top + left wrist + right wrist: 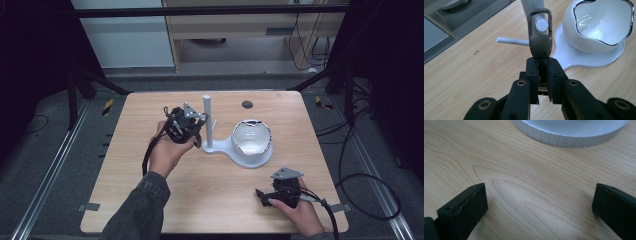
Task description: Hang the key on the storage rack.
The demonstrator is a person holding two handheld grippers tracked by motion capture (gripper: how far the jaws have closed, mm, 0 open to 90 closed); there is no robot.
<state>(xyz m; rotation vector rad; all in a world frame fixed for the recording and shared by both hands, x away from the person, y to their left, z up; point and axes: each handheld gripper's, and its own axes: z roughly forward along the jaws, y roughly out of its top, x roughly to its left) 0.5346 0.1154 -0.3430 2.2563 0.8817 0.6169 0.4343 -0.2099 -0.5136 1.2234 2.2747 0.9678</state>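
My left gripper (543, 61) is shut on the flat end of a dark metal clasp (540, 46). The clasp's open loop frames the round tip of a white peg (541, 24), seen end-on; I cannot tell whether the loop is over the peg or just short of it. That peg belongs to a white stand with an upright post (207, 120). In the high view the left gripper (199, 136) is held right beside the post. The right gripper (260, 195) rests low near the table's front right, its jaws (539, 197) wide open over bare wood.
A white bowl with a dark wavy rim (252, 137) sits on the stand's flat base (584, 58), right of the post. Another thin white peg (511, 40) sticks out sideways. A small dark disc (247, 104) lies near the table's far edge.
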